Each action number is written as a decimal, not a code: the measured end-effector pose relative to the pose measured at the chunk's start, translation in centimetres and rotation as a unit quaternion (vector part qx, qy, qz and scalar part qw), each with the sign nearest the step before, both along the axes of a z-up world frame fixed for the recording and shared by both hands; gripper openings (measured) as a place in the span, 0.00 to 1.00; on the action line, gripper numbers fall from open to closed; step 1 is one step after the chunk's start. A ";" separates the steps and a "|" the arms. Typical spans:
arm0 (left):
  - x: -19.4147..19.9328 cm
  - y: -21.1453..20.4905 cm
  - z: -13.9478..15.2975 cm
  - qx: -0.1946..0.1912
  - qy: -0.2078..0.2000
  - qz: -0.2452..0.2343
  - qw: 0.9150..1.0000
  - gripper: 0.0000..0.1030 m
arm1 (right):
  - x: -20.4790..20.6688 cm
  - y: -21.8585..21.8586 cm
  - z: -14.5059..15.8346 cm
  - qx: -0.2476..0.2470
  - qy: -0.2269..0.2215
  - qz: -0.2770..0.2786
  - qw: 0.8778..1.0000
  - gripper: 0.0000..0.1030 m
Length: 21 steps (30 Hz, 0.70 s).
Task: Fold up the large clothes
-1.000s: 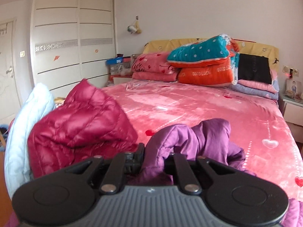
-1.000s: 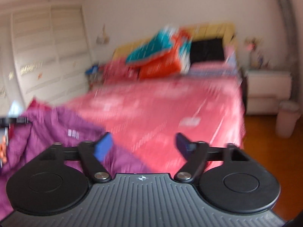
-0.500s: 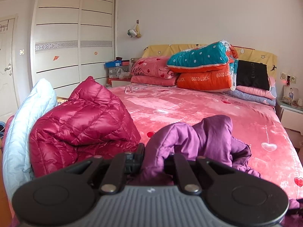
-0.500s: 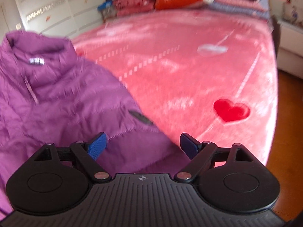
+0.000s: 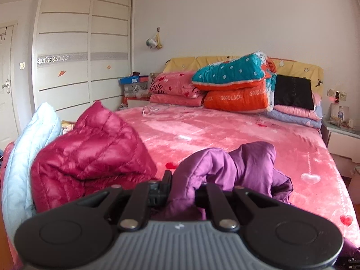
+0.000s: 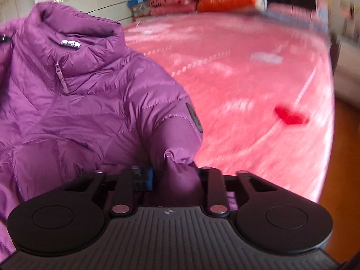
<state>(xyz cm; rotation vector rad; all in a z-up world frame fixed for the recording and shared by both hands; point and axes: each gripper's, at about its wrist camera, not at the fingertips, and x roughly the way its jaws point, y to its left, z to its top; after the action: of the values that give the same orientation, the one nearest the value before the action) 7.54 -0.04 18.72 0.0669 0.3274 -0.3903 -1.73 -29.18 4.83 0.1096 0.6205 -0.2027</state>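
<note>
orange quilt [image 5: 236, 100]: "GOOD LUCK" | pink pillow [image 5: 173, 85]: "Love" | purple jacket [image 6: 67, 94] collar label: seemingly unreadable

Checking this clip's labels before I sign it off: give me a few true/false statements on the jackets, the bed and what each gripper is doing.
1. The left gripper is shut on purple jacket fabric. True.
2. The right gripper hangs open above the bed. False: its fingers have just been closing and now pinch a fold of the purple jacket by its sleeve.
3. A crimson puffer jacket lies on the pink bed, to the left of the purple one. True.
4. The purple jacket is neatly folded. False: it is bunched and unfolded.
5. The teal quilt sits under the orange quilt. False: it sits on top.
</note>
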 end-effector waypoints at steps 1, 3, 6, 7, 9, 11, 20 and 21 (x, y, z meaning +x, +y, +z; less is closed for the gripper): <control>0.0 -0.2 0.5 -0.004 -0.003 -0.001 1.000 0.08 | 0.0 0.6 0.7 -0.024 -0.006 -0.005 1.000 0.23; 0.0 -0.8 1.6 -0.013 -0.013 -0.006 1.000 0.08 | -0.2 0.9 1.9 -0.053 -0.022 -0.027 0.998 0.20; 0.2 -2.3 3.2 -0.019 -0.037 -0.021 0.999 0.08 | -0.7 0.3 4.3 -0.103 -0.052 -0.074 0.990 0.20; 0.4 -2.9 3.7 -0.022 -0.044 -0.026 0.998 0.08 | -0.8 -0.2 5.2 -0.115 -0.063 -0.089 0.987 0.20; 1.2 -4.4 4.4 -0.027 -0.055 -0.034 0.997 0.08 | -0.4 -1.9 7.4 -0.127 -0.082 -0.119 0.981 0.20; 2.5 -6.3 4.5 -0.029 -0.068 -0.039 0.997 0.08 | 0.4 -3.6 9.4 -0.144 -0.099 -0.142 0.974 0.20; 11.9 -14.0 -1.1 -0.014 -0.046 -0.012 0.999 0.08 | 7.3 -9.6 12.9 -0.229 -0.139 -0.208 0.941 0.20; 12.8 -14.4 -2.2 -0.007 -0.039 -0.006 0.999 0.09 | 8.2 -9.9 12.6 -0.236 -0.134 -0.208 0.940 0.20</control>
<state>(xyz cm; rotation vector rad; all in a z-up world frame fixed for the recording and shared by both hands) 20.37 -14.44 16.50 0.0696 0.2482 -0.4014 6.45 -39.06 17.47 -0.1979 0.2570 -0.7296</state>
